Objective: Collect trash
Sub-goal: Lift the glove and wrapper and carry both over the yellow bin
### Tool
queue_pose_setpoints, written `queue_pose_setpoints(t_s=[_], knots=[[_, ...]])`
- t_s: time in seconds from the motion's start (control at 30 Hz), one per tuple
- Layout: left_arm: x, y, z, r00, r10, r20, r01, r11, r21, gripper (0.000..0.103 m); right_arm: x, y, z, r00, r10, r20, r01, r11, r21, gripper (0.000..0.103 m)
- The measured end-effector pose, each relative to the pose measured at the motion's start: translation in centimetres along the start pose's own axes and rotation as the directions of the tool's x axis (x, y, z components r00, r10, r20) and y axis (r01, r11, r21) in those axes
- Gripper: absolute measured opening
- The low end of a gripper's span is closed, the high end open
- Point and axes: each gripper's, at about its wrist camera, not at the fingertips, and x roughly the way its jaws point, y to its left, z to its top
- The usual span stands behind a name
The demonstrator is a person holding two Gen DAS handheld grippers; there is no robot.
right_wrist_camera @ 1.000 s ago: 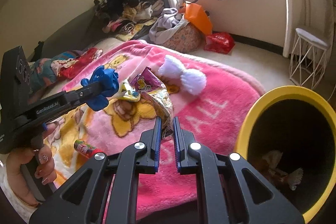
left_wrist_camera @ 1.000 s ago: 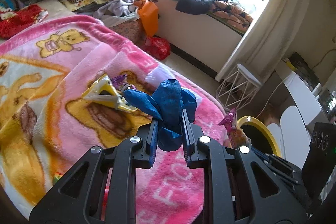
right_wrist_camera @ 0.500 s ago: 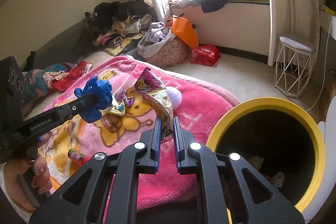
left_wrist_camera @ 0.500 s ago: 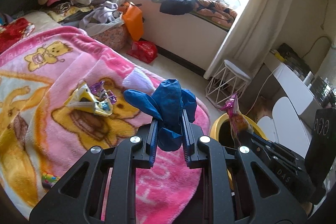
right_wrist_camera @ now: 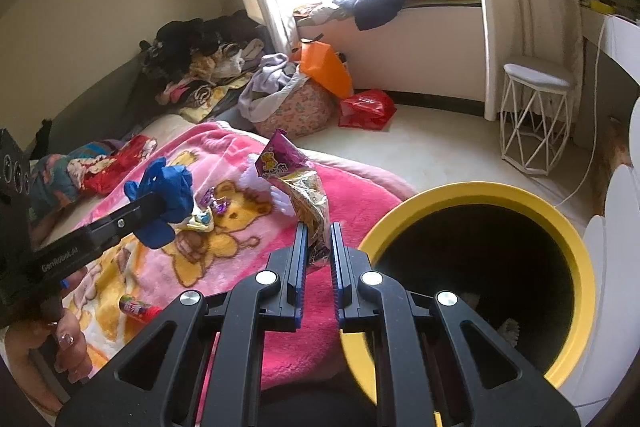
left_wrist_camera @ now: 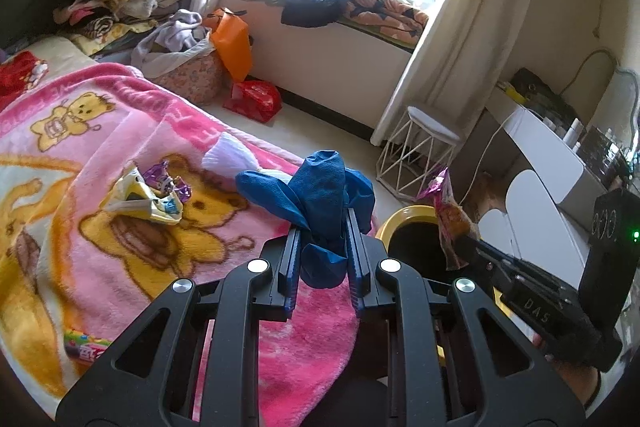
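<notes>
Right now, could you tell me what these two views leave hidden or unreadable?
- Yellow bin: contents lost in its dark interior, both views.
- Snack wrapper: lower end hidden between the right gripper jaws.
- Blue glove: base hidden by the left gripper.
- Candy tube: print too small, partly behind the gripper.

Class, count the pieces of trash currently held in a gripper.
2. A crumpled blue glove is clamped in the left gripper; a snack wrapper is pinched in the right gripper, beside the yellow bin. None seem hidden.
</notes>
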Motion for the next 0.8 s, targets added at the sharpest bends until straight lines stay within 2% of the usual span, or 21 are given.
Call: queue_pose_setpoints(t_s=[0.8], knots=[[1.3, -5.3, -1.0, 0.995, -0.093, -0.027, 0.095, 0.992, 0.088, 0.015, -2.3, -5.2, -0.9, 0.995, -0.098, 0.037, 0.093, 0.989, 0.114, 0.011]])
